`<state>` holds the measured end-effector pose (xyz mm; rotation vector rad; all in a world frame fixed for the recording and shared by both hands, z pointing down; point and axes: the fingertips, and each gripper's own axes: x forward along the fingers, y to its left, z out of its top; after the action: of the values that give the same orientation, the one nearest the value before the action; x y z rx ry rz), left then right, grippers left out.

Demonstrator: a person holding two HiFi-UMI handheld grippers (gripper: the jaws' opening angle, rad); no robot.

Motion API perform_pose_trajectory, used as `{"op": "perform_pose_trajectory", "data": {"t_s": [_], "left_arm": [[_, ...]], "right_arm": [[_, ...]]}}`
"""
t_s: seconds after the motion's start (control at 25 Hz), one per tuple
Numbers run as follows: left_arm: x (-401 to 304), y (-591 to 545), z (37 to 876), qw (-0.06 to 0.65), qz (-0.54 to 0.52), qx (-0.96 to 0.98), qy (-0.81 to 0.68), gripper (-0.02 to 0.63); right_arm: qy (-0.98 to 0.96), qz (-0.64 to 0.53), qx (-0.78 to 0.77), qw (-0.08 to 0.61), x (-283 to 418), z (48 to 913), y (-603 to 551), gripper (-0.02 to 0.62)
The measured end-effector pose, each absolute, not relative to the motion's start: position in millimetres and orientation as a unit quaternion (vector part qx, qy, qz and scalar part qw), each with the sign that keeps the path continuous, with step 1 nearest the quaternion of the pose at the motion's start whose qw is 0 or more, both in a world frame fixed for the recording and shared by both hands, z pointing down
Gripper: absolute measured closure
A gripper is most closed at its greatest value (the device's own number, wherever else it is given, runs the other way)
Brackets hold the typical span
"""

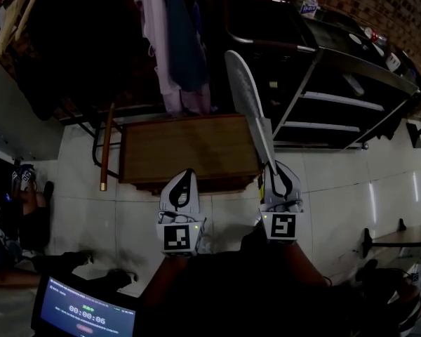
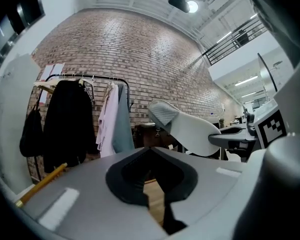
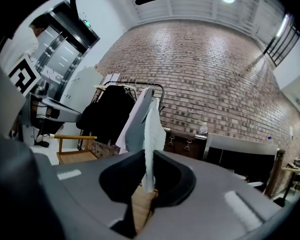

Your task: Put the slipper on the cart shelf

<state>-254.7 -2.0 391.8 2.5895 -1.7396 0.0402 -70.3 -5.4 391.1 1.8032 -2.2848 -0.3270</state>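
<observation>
Slipper [image 1: 247, 97]: clamped edgewise at one end by right gripper [image 1: 271, 168], held upright, well short of cart shelf [image 1: 337, 97]. Left gripper [image 1: 185, 180]: closed, empty. Risk: grip is narrow; slipper may be levered loose if the shelf's front edge is struck.

**Three cameras, one corner of the room**

The camera on my head looks steeply down from above and behind my left gripper [image 1: 186, 174] and my right gripper [image 1: 272, 166]. Both are near. The brown wooden low table [image 1: 189, 146] lies beyond them and the black metal cart [image 1: 337, 69] far right. Each gripper's camera sits close behind its own jaws and faces forward at the red brick wall [image 2: 140, 59]. All three views share the rack of hanging clothes [image 1: 182, 48]. My left gripper view also catches the white ribbed-soled slipper [image 2: 190, 129] at its right.
</observation>
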Motion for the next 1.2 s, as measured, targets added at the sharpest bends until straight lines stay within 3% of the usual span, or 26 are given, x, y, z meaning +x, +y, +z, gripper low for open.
{"op": "perform_pose_trajectory", "data": {"t_s": [0.44,1.2], "left_arm": [[-189.4,-20.3,397.5,0.011,0.032,0.838,-0.545,0.591],[72.5,-106.8,399.0,0.002,0.041,0.857,-0.514,0.591]], "right_arm": [[-0.762,-0.115,0.621,0.141,-1.4,405.8,-13.2,0.560],[-0.719,-0.018,0.655,0.232,284.0,476.7,-68.4,0.558]]}}
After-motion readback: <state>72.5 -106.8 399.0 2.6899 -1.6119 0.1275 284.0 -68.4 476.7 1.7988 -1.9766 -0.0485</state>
